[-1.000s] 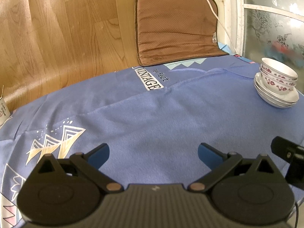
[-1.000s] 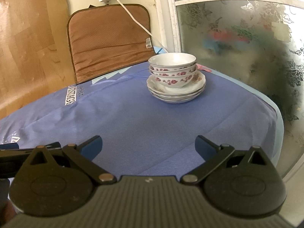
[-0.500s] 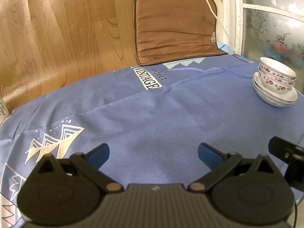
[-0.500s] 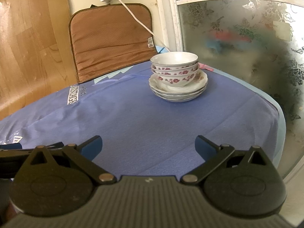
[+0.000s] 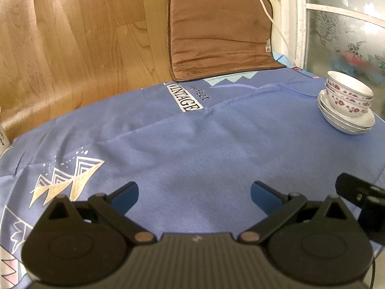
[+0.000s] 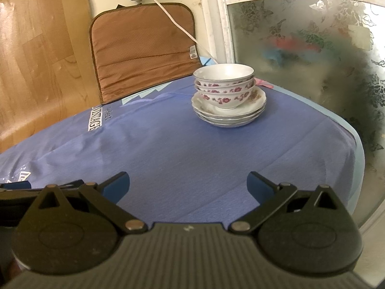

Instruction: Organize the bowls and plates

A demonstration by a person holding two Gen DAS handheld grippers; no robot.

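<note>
The right gripper (image 6: pixel 188 185) is being drawn slightly back from the floral bowls (image 6: pixel 223 84), now nested on stacked plates (image 6: pixel 229 113) at the surface's (image 5: pixel 192 144) far corner. Both grippers' jaws, including the left gripper's (image 5: pixel 194 195), are being held wide and empty; stacking is judged complete.

Frosted glass (image 6: pixel 312 48) blurs coloured shapes behind it.

Both grippers same build: left gripper (image 5: pixel 194 193) & right gripper (image 6: pixel 188 185) w/ matte black ribbed body, two round black hubs, black linkage arms w/ brass-coloured pivot pins, blue fingers (image 5: pixel 261 195)
</note>
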